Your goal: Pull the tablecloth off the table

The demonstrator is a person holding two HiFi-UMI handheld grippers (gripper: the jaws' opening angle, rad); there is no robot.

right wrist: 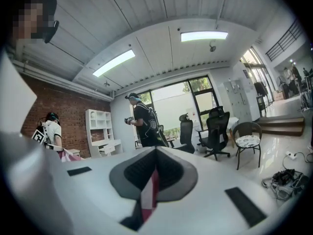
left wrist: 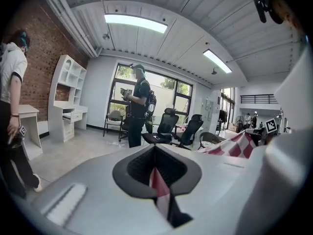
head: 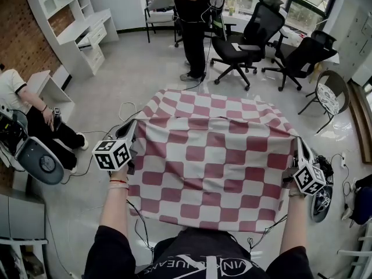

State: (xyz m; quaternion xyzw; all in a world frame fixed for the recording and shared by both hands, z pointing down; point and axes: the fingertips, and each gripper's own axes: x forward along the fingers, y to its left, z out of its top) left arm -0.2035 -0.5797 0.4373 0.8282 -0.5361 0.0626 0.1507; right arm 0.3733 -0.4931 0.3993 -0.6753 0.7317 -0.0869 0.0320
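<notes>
A red-and-white checked tablecloth [head: 218, 156] hangs spread out between my two grippers in the head view, sagging towards me and hiding whatever is under it. My left gripper [head: 132, 131] is shut on the cloth's left corner, and my right gripper [head: 297, 144] is shut on its right corner. In the left gripper view the jaws [left wrist: 155, 160] pinch a strip of the cloth [left wrist: 161, 192], and more of it shows off to the right [left wrist: 237, 145]. The right gripper view shows its jaws [right wrist: 156, 165] closed on a red-and-white fold [right wrist: 148, 197].
A person [head: 193, 25] stands on the far side with black office chairs [head: 251, 34] and a round patterned chair [head: 329, 96] nearby. A seated person [head: 26, 106] and white desk shelving [head: 70, 22] are at the left. Cables [head: 125, 114] lie on the floor.
</notes>
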